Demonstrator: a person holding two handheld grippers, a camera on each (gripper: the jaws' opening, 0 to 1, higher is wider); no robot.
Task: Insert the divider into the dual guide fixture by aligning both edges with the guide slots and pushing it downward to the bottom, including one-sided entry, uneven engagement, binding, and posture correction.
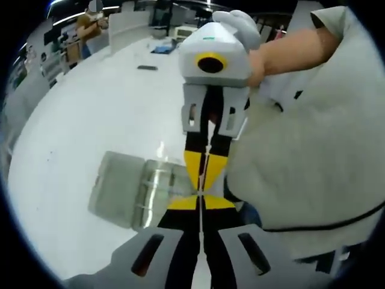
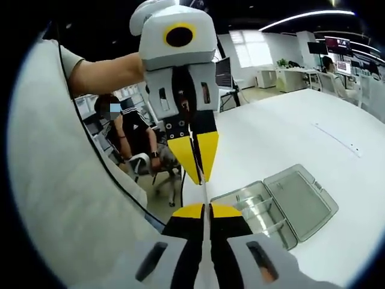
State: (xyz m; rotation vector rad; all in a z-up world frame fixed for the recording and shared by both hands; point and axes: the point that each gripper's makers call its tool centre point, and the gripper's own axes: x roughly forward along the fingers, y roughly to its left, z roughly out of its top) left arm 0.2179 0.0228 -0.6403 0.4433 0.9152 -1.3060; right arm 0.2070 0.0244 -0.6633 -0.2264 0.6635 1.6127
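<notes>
A thin clear divider (image 2: 204, 194) shows edge-on as a pale line between the two grippers, held in the air tip to tip. My right gripper (image 2: 203, 211) is shut on its near edge. My left gripper (image 2: 201, 174) comes down from above with its yellow fingers closed on the far edge. In the left gripper view, my left gripper (image 1: 200, 202) is shut at the bottom and the right gripper (image 1: 205, 173) meets it from above. The clear plastic guide fixture (image 2: 255, 208) lies open on the white table (image 2: 289, 138), below and right of the grippers, its lid (image 2: 301, 198) folded flat. It also shows as the fixture (image 1: 135, 192).
The person's light shirt (image 1: 313, 150) is close on the right of the left gripper view. Another person (image 2: 133, 141) sits on a chair beyond the table edge. A small dark object (image 1: 147, 67) and a blue item (image 1: 162, 48) lie far up the table.
</notes>
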